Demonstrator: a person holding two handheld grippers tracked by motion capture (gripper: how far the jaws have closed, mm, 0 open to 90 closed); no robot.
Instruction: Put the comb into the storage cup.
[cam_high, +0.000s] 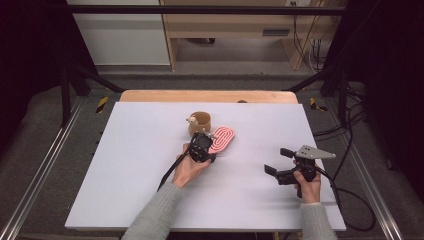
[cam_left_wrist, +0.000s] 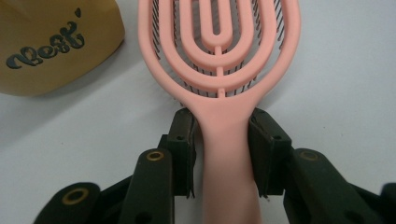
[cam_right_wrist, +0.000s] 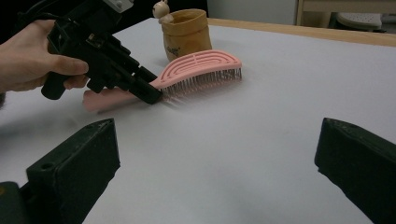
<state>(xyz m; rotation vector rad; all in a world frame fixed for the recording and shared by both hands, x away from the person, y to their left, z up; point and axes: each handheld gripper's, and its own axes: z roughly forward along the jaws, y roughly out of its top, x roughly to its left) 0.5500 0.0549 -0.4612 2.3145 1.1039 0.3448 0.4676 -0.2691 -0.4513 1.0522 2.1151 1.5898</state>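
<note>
A pink vented hairbrush (cam_high: 223, 138) lies bristles-down near the middle of the white table top (cam_high: 125, 175). My left gripper (cam_high: 211, 151) is shut on its handle, just behind the head. The left gripper view shows the black jaws pressed against both sides of the handle below the brush head (cam_left_wrist: 219, 46). My right gripper (cam_high: 278, 161) is held open above the table's right half, nothing between its jaws. The right gripper view looks across at the hairbrush (cam_right_wrist: 201, 65), the left gripper (cam_right_wrist: 149, 95) and the hand holding it.
A tan paper-like pouch (cam_high: 201, 121) with dark lettering (cam_left_wrist: 46, 46) stands just behind the brush, with a small wooden figure (cam_right_wrist: 161, 9) at its rim. A wooden strip (cam_high: 207, 96) runs along the table's far edge. Black frame posts flank the table.
</note>
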